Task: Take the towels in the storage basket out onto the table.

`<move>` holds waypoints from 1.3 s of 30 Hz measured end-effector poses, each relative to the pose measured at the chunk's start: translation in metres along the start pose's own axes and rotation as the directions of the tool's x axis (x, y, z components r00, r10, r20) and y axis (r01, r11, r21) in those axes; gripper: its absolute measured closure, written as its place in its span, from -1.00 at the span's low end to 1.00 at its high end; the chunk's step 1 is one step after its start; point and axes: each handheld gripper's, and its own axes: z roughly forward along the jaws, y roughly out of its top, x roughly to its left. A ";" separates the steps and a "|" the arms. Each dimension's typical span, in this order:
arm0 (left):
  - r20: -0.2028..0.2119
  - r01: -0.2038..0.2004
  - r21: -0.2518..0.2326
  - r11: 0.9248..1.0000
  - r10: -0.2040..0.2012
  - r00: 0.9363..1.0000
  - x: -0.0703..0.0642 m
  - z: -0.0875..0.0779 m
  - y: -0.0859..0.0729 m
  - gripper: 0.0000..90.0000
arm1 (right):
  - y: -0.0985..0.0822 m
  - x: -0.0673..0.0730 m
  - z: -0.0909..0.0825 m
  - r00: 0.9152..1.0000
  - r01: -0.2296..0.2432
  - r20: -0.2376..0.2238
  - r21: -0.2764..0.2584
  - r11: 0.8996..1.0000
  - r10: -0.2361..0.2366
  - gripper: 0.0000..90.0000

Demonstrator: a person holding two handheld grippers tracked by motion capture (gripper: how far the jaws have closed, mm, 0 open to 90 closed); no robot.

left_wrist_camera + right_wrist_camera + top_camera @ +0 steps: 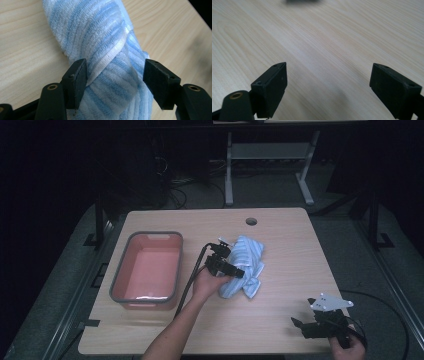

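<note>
Left gripper [115, 75] open astride the blue striped towel [105, 45], mid-desk [280, 320]; one pad touching, other apart. Right gripper [328, 87] wide open, empty, near the desk's front right corner.

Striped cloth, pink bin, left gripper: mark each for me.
striped cloth [100, 42], left gripper view, on its twisted upper fold.
pink bin [145, 298], high view, on its grey near rim.
left gripper [115, 73], left gripper view, midway between its fingertips.

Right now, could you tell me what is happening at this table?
A person works a blue-and-white striped towel lying bunched mid-table with the left tongs. Their jaws straddle a fold of it, one pad touching the cloth, the other standing clear, so nothing is gripped. The right tongs wait open over bare wood near the front edge. A pink bin sits at the left.
</note>
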 end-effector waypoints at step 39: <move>-0.014 -0.024 -0.077 0.997 0.023 1.000 -0.004 -0.050 -0.020 -0.37 | 0.001 0.004 -0.002 1.000 0.010 -0.003 0.000 1.000 -0.010 -0.69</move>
